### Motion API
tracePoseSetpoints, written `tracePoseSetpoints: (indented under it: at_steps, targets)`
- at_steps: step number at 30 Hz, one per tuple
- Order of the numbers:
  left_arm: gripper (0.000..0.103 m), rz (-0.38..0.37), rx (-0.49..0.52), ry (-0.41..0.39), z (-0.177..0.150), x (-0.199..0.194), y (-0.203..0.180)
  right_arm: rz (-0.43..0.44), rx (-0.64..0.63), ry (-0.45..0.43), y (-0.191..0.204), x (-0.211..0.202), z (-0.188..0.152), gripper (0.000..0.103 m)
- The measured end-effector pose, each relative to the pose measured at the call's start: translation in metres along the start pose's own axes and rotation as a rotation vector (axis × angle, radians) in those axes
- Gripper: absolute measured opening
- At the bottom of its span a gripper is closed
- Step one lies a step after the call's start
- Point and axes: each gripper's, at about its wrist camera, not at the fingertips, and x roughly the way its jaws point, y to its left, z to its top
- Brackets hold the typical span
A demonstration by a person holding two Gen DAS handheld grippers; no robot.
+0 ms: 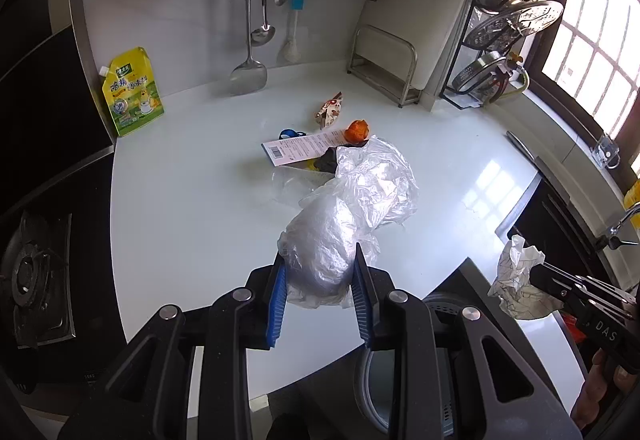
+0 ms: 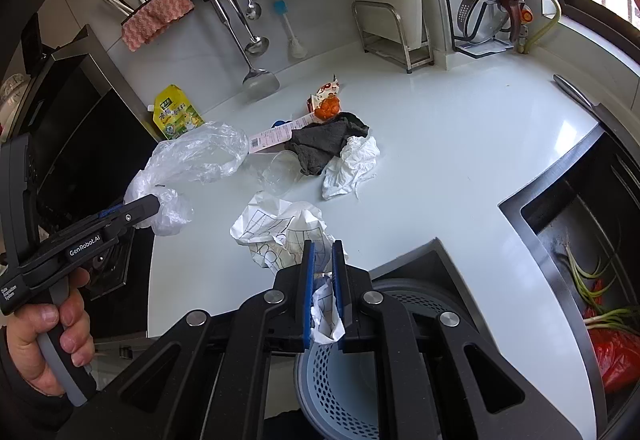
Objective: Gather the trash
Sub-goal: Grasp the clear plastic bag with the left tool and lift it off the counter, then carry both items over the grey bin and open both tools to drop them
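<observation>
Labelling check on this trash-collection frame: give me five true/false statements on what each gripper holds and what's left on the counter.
1. The left gripper is shut on the clear plastic bag. True.
2. The right gripper is open and holds nothing. False: it is shut on the crumpled printed paper.
3. A dark grey cloth lies on the white counter. True.
4. The yellow pouch lies in the sink. False: it stands at the counter's back, by the wall.
5. The orange item is held by the left gripper's fingers. False: it lies on the counter.

Glossy countertop [image 1: 192,200], crinkled clear plastic bag [image 1: 344,216]
</observation>
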Motion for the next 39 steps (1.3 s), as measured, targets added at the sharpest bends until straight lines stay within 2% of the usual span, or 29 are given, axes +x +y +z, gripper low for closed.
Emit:
tracePoseSetpoints:
  at_steps: [18,39]
  targets:
    - [0.029,-0.038,0.042,0.027,-0.03,-0.008,-0.047,-0.027,0.045,0.006,-0.029,-0.029,-0.037,0.008]
    - [0.029,-0.124,0.164,0.138,-0.072,0.013,-0.112,-0.082,0.114,0.055,-0.065,-0.043,-0.087,0.008]
